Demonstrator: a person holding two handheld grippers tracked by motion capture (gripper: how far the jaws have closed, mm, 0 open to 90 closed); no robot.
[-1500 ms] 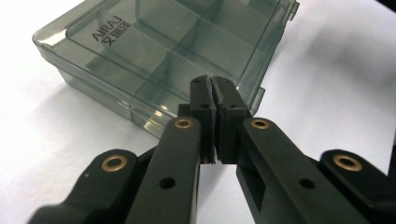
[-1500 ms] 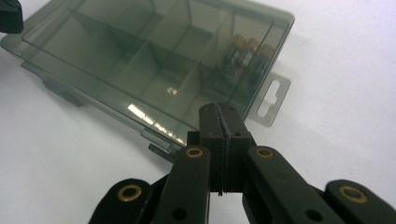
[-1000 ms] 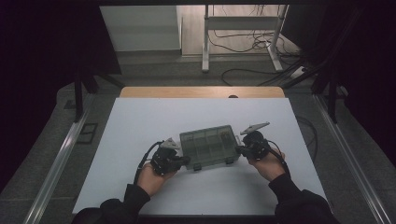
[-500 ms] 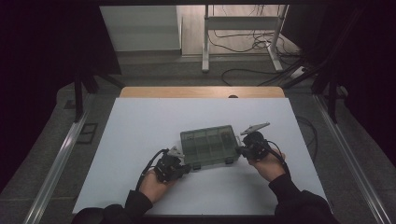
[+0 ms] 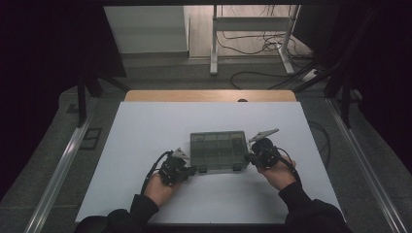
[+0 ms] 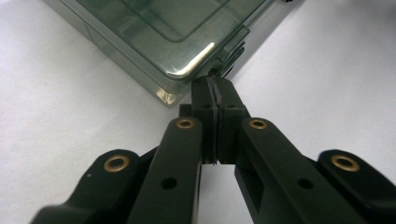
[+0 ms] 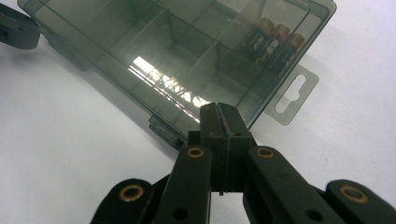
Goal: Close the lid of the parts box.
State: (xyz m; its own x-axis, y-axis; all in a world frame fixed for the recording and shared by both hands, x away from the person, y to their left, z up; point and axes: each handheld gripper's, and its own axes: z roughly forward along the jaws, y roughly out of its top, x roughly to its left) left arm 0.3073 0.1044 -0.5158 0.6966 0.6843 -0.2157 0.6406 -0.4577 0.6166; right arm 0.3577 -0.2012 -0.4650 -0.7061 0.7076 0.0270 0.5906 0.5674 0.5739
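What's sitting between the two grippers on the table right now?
The smoky clear compartment box, lid closed, lies between the left gripper and the right gripper in the high view. Both have shut fingers at its near edge.

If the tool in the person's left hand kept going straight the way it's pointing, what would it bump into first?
Probably the latch on the near corner of the smoky transparent compartment box. The left tool, jaws shut, points right at it; its tips look almost touching, though the exact gap is hard to judge.

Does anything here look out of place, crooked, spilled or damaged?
Nothing stands out. The compartment box lies flat and closed on the white table, and the batteries sit inside one compartment. The left gripper and right gripper are shut at its front corners.
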